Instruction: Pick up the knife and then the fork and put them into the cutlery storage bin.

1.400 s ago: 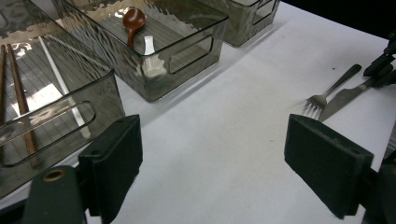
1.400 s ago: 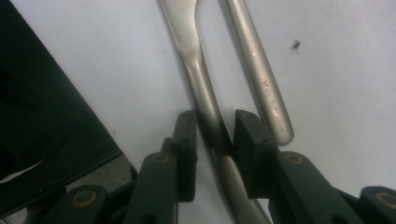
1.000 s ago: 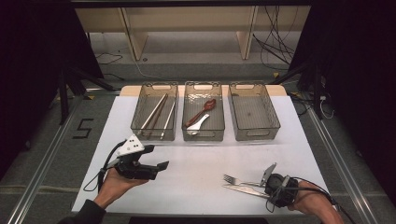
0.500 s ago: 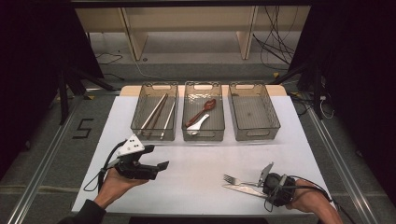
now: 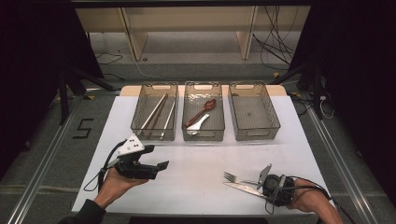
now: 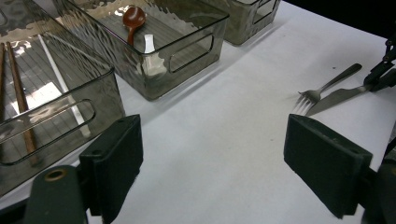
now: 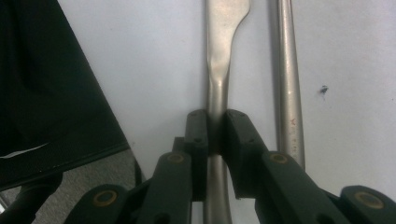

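knife handle sits between the pads of your right gripper at the near right of the white table, and the jaws have just been closing onto it, so they now pinch the thin metal handle from both sides. in the right gripper view the handle runs straight up between the 2 black jaws, widening toward the blade, while the fork handle lies just beside it on the right, parallel and untouched. from the high view the knife lies flat with its blade pointing left, and the fork rests just beyond it on the far side, tines to the left. your left gripper is held at the near left, well apart from the cutlery, its jaws standing wide open with nothing between them. across the far side of the table you have 3 clear bins in a row: the left 1 holds chopsticks, the middle 1 holds a brown spoon and a pale spoon.
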{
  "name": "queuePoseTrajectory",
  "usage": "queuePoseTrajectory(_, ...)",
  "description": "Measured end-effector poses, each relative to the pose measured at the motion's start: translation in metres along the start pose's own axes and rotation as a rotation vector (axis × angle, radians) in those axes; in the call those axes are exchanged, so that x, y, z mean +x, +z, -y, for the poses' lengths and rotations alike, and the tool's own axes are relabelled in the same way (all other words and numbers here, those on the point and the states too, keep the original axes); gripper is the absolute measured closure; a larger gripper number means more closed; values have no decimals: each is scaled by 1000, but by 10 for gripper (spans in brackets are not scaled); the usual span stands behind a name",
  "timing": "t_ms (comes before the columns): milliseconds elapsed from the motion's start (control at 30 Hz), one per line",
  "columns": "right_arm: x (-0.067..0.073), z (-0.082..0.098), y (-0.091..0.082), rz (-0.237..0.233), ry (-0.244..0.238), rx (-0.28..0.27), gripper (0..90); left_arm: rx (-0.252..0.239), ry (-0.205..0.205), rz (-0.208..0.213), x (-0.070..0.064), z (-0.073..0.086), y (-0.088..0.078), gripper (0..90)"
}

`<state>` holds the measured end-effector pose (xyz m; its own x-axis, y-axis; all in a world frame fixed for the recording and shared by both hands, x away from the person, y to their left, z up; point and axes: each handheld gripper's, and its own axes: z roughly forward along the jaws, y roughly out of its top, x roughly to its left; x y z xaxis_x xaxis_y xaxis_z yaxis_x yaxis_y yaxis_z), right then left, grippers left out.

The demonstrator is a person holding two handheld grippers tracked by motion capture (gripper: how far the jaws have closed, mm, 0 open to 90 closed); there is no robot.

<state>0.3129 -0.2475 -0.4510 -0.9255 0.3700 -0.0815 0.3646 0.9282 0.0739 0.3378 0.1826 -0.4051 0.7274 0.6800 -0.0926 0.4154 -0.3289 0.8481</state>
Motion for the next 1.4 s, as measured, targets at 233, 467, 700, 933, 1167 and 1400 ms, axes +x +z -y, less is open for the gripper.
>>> queuePoseTrajectory(233,1,0,-1,-10,21,-25,805,3,0,2,1,0,0,194)
queuePoseTrajectory(467,0,1,-4,-30,46,-61,806,0,-3,2,1,0,0,194)
queuePoseTrajectory(700,-2,0,-9,-52,93,-125,806,-3,-6,3,2,0,-1,193)
queuePoseTrajectory(933,-7,2,-16,-71,160,-204,806,-3,-8,4,2,0,0,193)
queuePoseTrajectory(1167,-19,9,-23,-83,258,-300,806,-4,-13,4,3,0,-1,193)
queuePoseTrajectory(1400,-36,16,-35,-85,349,-418,805,-33,-30,2,4,0,-3,189)
